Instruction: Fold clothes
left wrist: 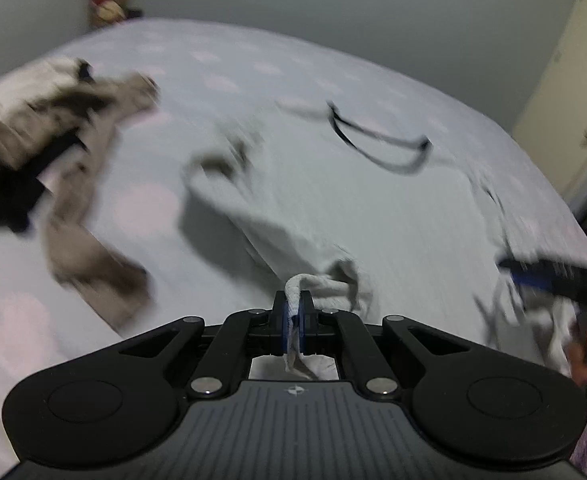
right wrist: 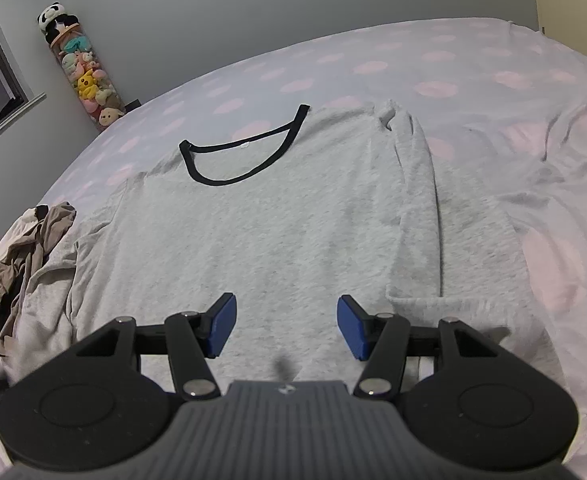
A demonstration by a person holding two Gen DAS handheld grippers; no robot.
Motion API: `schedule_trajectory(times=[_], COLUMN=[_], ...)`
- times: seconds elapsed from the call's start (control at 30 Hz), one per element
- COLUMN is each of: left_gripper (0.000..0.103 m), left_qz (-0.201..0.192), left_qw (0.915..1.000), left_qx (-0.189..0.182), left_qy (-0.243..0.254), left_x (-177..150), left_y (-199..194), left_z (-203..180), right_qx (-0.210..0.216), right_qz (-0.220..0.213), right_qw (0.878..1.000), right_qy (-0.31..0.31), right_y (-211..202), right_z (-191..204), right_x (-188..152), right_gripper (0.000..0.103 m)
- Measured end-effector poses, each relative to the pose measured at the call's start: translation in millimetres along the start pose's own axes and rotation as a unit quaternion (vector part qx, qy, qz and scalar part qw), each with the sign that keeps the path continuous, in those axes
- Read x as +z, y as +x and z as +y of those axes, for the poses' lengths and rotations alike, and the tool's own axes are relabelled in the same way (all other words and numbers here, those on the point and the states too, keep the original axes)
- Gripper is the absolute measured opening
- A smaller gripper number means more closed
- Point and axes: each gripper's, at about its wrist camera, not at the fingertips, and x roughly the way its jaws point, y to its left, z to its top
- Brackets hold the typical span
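Left view only: left claw (left wrist: pixel 293 320) clenched on shirt (left wrist: pixel 313 208) fold, lower centre. Right view only: right claw (right wrist: pixel 287 328) released above flat shirt (right wrist: pixel 277 232) on bed (right wrist: pixel 493 80); tube (right wrist: pixel 85 76) upper left holds plush toys.

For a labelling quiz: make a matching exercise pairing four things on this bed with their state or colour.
Column one:
1. left gripper
2. right gripper
3. grey T-shirt neckline
4. bedsheet

Column two:
A. black trim
B. pink spots
C. jaws apart, holding nothing
D. jaws shut on grey fabric

Pairs: 1-D, 2-C, 3-A, 4-B
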Motion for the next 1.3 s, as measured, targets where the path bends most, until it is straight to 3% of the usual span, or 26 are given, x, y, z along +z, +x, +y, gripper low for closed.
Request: schedule_trajectory(times=[0.13,0.23,0.43,0.63,0.8,0.93,1.0,1.1,1.17,1.3], left_gripper=[0.003,0.003,0.003,0.003,0.003,0.003,0.003,0.002,0.002,0.002], left_qz=[-0.014,-0.014,-0.029,-0.081,-0.099,-0.069,-0.047,-0.020,-0.003,0.027], left_qw=[0.9973,0.9906,0.9724,0.9460,0.9289,0.9143,0.9158,0.9317,0.9396,0.9438], left_qx=[0.066,0.119,0.206,0.260,0.278,0.312,0.323,0.311,0.295,0.283], left_qy=[0.029,0.066,0.106,0.176,0.223,0.249,0.234,0.186,0.173,0.169], left_x=[48.3,90.8,180.5,254.9,285.1,286.0,280.0,262.7,243.3,208.5], left_y=[-12.7,-16.4,-26.9,-36.3,-31.9,-14.5,-3.0,9.7,15.9,22.6], left_z=[25.9,44.5,73.9,64.5,58.7,80.4,101.5,130.8,141.5,153.4], right_qx=[0.006,0.007,0.010,0.009,0.006,0.004,0.003,0.004,0.013,0.040], right_qz=[0.002,0.003,0.008,0.018,0.025,0.030,0.034,0.032,0.029,0.037], right_qw=[1.000,1.000,1.000,1.000,0.999,0.999,0.999,0.999,0.999,0.992], right_qy=[0.003,0.006,0.011,0.019,0.027,0.038,0.039,0.028,-0.010,-0.118], right_y=[1.6,2.3,5.0,11.4,16.7,21.8,24.9,25.1,25.1,39.2], right_z=[-0.8,-2.0,-3.7,-5.7,-9.9,-13.3,-13.4,-8.2,5.9,55.1], right_x=[0.4,0.6,1.0,0.0,0.4,1.4,1.7,5.2,9.8,22.7], right_gripper=[0.059,0.059,0.059,0.059,0.059,0.059,0.059,0.058,0.058,0.055])
